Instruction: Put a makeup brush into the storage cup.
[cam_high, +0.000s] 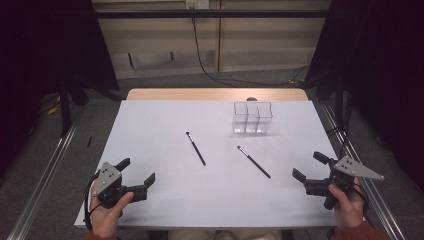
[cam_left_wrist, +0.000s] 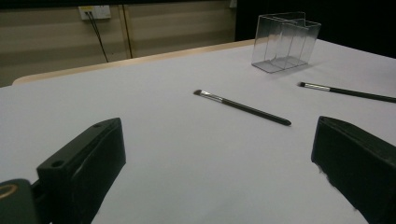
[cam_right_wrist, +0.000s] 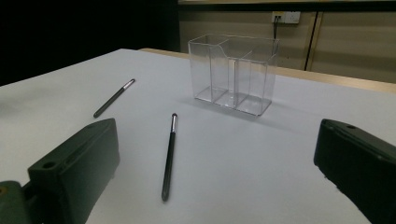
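We hold our left gripper (cam_high: 139, 175) at seven o'clock and right gripper (cam_high: 309, 167) at four, both with jaws spread and empty. Two thin black makeup brushes (cam_high: 196, 148) (cam_high: 253, 162) lie mid-table, apart; beyond, at one o'clock, stands the clear plastic three-compartment organiser (cam_high: 252, 118).

A white tabletop (cam_high: 150, 200) stands on grey floor (cam_high: 165, 80), beige panelled wall (cam_high: 260, 45) at twelve o'clock, its socket (cam_high: 196, 4) trailing a black cable (cam_high: 200, 55).

The white bench (cam_high: 165, 200) carries two thin black brushes (cam_high: 196, 148) (cam_high: 253, 162) and a clear three-compartment holder (cam_high: 252, 118), all apart.
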